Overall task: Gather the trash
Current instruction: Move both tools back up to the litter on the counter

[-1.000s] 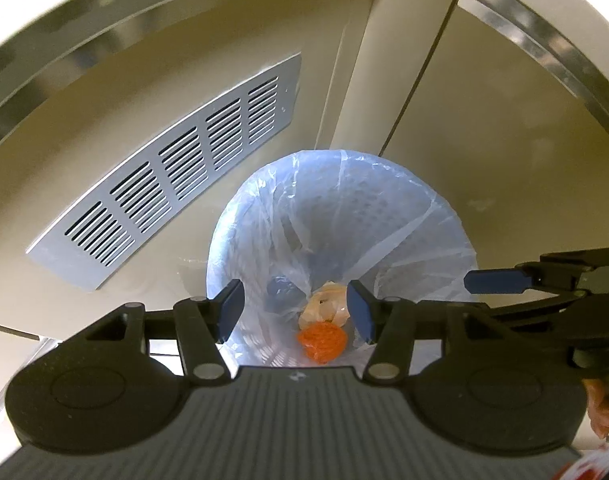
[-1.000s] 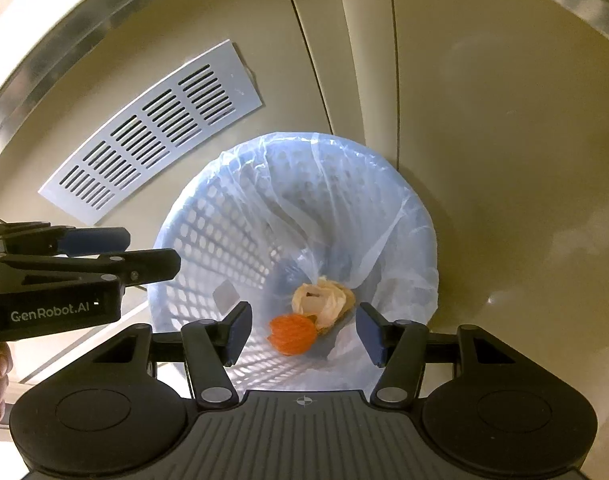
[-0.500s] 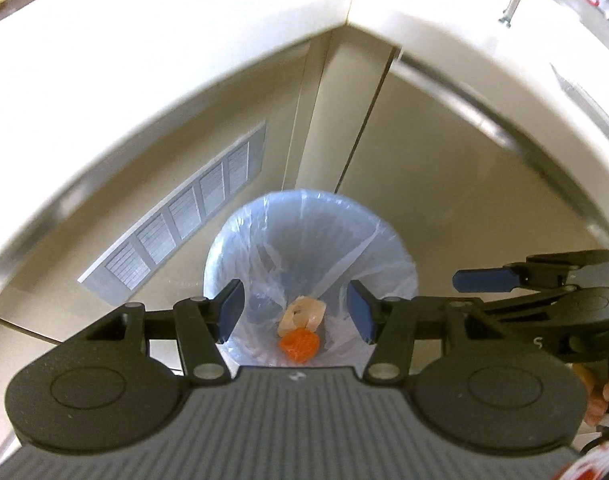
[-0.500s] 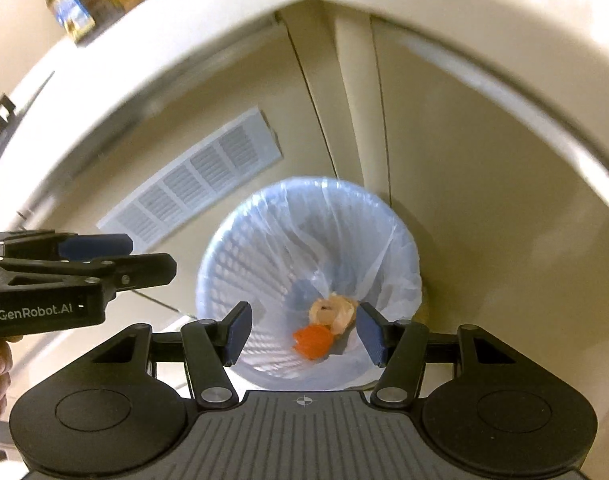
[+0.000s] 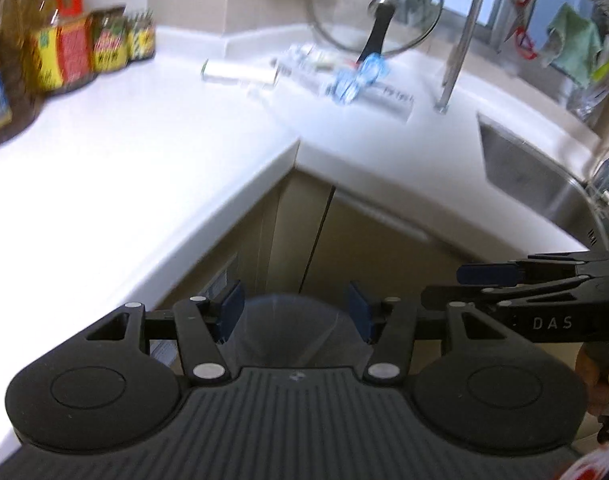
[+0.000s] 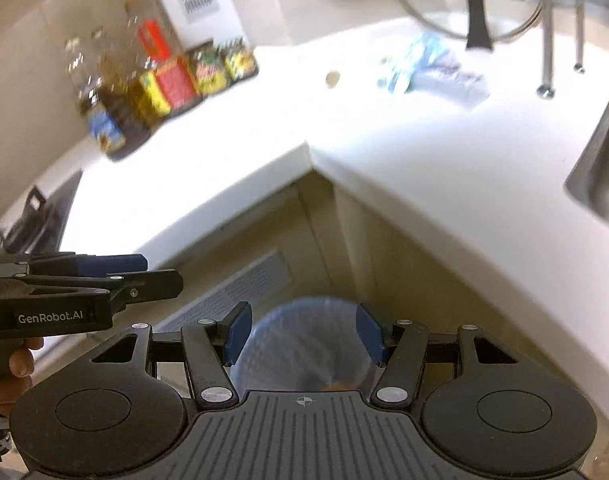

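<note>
Both grippers are raised above the floor bin and look at the corner of a white countertop. My left gripper is open and empty. My right gripper is open and empty. The bin with its clear liner shows low between the fingers in both views, also in the left wrist view. A crumpled blue-and-clear plastic wrapper lies on the counter near the back, with a white roll beside it. The wrapper also shows in the right wrist view.
Sauce bottles and jars stand at the back left of the counter. A glass pot lid leans at the back. A steel sink and tap lie to the right. A stove edge is at far left.
Both grippers rose and tilted up from looking down into the bin to looking at the countertop. The trash in the bin has dropped almost out of sight. Both stay open.
</note>
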